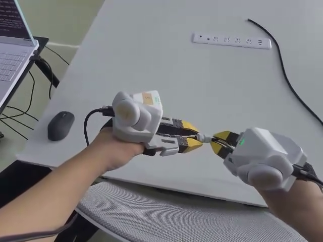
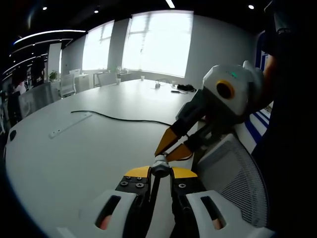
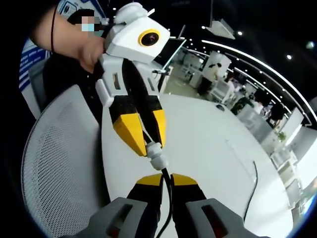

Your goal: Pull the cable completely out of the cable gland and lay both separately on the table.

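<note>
Over the white table (image 1: 151, 60), my left gripper (image 1: 195, 136) is clamped on the cable gland (image 1: 203, 137). My right gripper (image 1: 218, 142) pinches the black cable (image 3: 168, 191) just beside it.

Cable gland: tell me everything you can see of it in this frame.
The cable gland is a small, pale grey, plastic-looking fitting with a rounded, stepped body. It is held in the air over the near edge of the table, pinched at the jaw tips of the left gripper. The black cable is threaded through it, running out toward the right gripper, whose jaws are shut on the cable just past it.
</note>
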The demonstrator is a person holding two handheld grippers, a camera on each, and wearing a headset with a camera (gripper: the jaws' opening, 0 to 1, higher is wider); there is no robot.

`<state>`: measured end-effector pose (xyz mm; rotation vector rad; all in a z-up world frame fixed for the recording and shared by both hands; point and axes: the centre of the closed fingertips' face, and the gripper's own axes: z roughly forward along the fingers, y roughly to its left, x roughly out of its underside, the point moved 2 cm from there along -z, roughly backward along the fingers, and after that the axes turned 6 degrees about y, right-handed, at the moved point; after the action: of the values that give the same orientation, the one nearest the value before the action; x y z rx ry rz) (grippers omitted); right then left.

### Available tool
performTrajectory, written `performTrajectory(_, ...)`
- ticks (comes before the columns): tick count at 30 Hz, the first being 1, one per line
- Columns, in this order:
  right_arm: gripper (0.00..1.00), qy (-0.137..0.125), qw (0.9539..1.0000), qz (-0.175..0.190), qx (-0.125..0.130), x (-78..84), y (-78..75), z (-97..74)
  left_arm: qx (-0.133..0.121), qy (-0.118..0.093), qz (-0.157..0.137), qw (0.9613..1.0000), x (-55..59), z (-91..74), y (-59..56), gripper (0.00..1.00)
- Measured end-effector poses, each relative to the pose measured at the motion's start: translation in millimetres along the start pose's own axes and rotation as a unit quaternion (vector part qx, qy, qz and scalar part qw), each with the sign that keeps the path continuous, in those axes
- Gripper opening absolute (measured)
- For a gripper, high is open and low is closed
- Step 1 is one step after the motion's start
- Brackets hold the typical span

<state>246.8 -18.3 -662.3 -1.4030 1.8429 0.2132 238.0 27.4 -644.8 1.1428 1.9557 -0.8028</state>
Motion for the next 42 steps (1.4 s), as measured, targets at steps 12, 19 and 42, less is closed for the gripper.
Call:
performTrajectory(12,0.0,0.013,0.9965,0.082,0.002,23.0,-12.0,-1.6,-0.003,-0.005,0.007,1.0,-4.1,-2.5,-0.5,0.15)
performTrajectory(19,0.0,0.018,0.9829,0.183,-0.006,39.5,-14.1,1.9,-0.003,-0.004,0.008,1.0,-1.8,-3.3,0.6,0.15)
performTrajectory(42,0.01,0.042,0.9367,0.348,0.004,77.1,-19.5,10.3,-0.005,-0.002,0.008,1.0,0.2,-1.6,2.6,0.15)
